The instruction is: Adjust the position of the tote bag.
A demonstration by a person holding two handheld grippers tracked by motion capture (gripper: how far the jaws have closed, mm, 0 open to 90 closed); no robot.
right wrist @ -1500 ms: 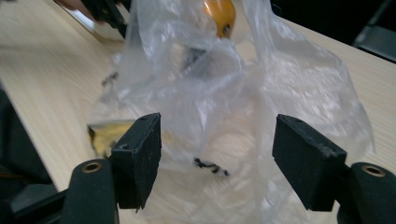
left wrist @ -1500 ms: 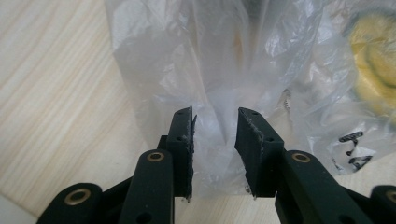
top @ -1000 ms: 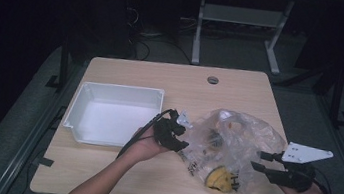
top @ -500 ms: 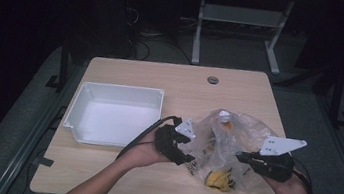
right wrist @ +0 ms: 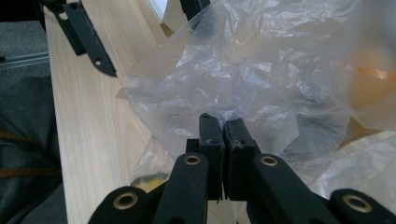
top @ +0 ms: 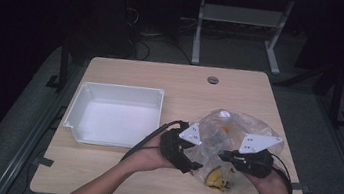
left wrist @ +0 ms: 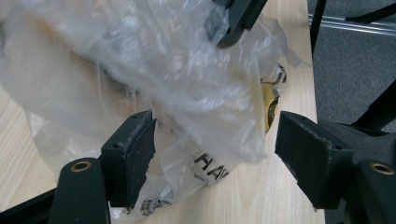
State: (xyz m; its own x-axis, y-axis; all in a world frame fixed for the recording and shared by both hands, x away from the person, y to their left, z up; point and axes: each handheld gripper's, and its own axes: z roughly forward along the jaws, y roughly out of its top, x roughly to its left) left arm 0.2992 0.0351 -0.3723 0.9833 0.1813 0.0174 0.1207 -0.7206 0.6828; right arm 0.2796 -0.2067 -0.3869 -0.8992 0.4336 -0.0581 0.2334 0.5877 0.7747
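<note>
Clear plastic bag (top: 228,134) lies crumpled on table's (top: 114,177) near-right part, long axis running near-far. Right gripper (right wrist: 223,140) jaws clamp together on bag film; left gripper (left wrist: 215,154) jaws have just been opening, now apart w/ film loose between. Wood-top table, white bin (top: 114,114) at left, dark room beyond.

The bag (top: 235,135) is showing as thin, clear, crinkled, glossy plastic. The table (top: 172,82) is looking like pale matt wood. The tray (top: 112,114) is appearing smooth white plastic. The pads (left wrist: 135,154) are looking rough and black.

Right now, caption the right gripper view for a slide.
Right claw shut on the clear plastic bag over the wooden table.
</note>
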